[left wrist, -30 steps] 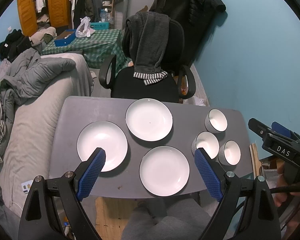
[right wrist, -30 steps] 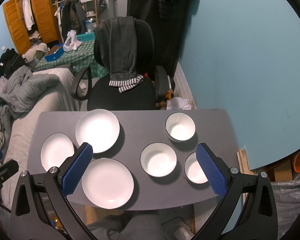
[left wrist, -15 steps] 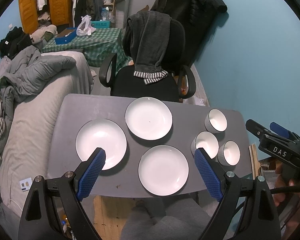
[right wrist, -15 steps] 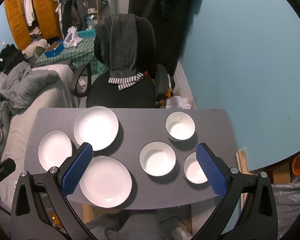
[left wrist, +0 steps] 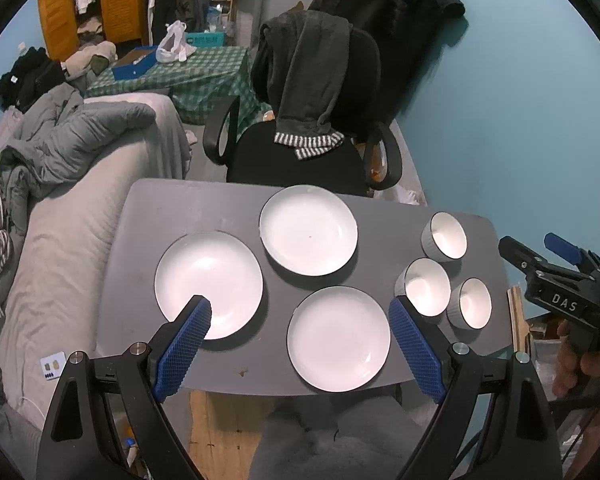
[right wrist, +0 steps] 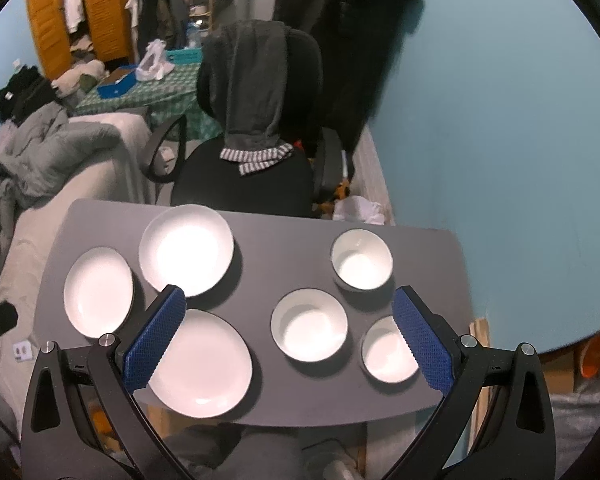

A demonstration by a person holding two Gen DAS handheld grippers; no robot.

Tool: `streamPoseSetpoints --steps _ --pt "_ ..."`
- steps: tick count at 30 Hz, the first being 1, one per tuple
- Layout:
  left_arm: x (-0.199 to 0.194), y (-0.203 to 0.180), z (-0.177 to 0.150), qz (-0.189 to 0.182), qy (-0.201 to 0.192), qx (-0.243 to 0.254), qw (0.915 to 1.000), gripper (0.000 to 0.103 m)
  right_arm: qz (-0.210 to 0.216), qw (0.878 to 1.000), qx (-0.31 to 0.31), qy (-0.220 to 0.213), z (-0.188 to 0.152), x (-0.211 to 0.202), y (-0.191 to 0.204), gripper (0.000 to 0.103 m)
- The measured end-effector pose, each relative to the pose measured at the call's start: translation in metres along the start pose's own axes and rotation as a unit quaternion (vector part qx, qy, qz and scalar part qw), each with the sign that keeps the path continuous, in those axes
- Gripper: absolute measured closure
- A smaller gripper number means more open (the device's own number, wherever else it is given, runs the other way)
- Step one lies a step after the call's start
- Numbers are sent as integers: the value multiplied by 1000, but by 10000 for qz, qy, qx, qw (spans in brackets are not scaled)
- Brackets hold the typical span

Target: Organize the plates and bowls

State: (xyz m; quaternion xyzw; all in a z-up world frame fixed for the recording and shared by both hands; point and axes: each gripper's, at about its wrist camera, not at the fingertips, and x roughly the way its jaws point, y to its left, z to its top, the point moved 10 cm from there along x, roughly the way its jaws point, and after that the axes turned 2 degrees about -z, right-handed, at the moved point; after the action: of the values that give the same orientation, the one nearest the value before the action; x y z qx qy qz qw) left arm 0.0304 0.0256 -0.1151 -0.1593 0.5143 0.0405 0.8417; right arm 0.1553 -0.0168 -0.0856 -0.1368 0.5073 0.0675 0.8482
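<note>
Three white plates lie on a grey table (left wrist: 204,204): a left plate (left wrist: 216,276), a far plate (left wrist: 308,229) and a near plate (left wrist: 338,338). Three white bowls stand at the right: a far bowl (left wrist: 446,236), a middle bowl (left wrist: 426,286) and a near bowl (left wrist: 472,303). The right wrist view shows the same plates (right wrist: 186,249) (right wrist: 98,290) (right wrist: 208,362) and bowls (right wrist: 362,258) (right wrist: 309,324) (right wrist: 388,350). My left gripper (left wrist: 300,316) is open and empty, high above the near plate. My right gripper (right wrist: 288,316) is open and empty above the middle bowl; it also shows in the left wrist view (left wrist: 556,276).
A black office chair (left wrist: 312,148) draped with a dark garment stands behind the table. A grey sofa (left wrist: 68,208) with bedding is at the left. A blue wall (left wrist: 500,120) runs along the right. A green-checked table (left wrist: 180,76) and wardrobe are farther back.
Both grippers have drifted slightly; the table sits a little lower left in the left wrist view and the right wrist view has shifted. Plates and bowls have not moved.
</note>
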Motion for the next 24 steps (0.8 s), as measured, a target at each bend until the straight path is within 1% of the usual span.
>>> streamPoseSetpoints --steps 5,10,16,19,24 --pt "17 16 -6 -92 161 -171 9997 11 380 9989 -264 60 1 14 10 2" --pt "37 29 -15 -60 351 -183 9992 12 762 9955 -510 220 -4 37 24 2" --pt "62 38 -25 -185 581 -287 9977 11 1235 9893 -532 565 -15 64 37 2" --pt "73 41 -30 -218 695 -352 9967 12 1522 9842 -541 732 -23 78 44 2" --pt "91 46 -40 -322 821 -493 9949 12 1766 9784 -542 929 -30 100 57 2"
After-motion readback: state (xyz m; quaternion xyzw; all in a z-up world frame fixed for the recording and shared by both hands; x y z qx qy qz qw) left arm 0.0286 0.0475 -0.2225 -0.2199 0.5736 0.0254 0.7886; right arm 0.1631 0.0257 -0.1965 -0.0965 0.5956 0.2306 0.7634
